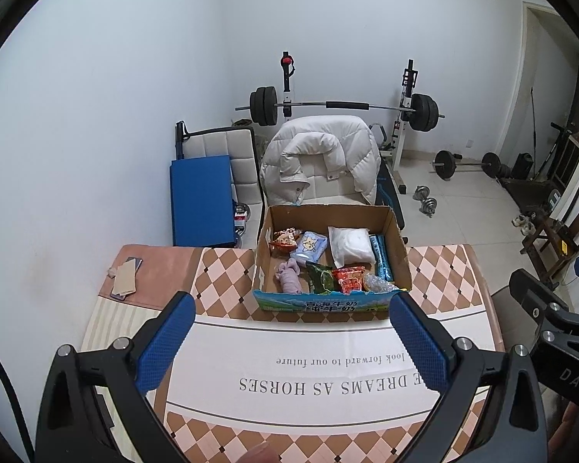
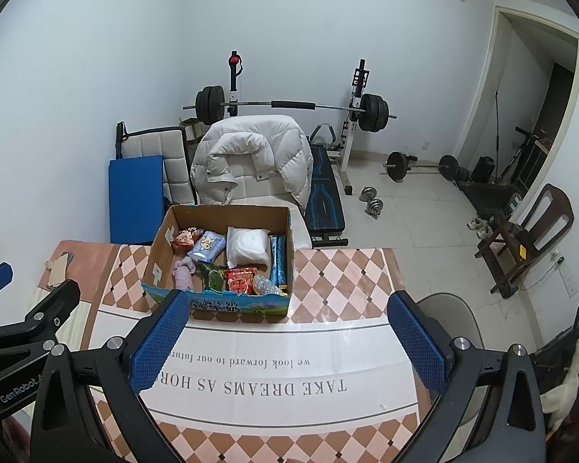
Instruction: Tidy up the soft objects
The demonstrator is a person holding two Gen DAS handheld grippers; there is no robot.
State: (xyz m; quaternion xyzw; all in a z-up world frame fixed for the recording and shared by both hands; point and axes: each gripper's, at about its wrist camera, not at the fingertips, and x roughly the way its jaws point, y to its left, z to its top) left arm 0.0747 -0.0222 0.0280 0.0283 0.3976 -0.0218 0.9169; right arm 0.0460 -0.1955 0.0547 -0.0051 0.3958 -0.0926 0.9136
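Note:
An open cardboard box stands at the table's far edge. Inside lie a white soft pack, a light blue pack, a lilac cloth bundle, a green packet, a red packet, an orange snack bag and a blue stick pack. My left gripper is open and empty, above the table before the box. My right gripper is open and empty, to the box's right front.
The table wears a checkered cloth with printed text. A phone and cards lie at the far left. A chair with a white jacket stands behind the box. Weights and a bench fill the room beyond.

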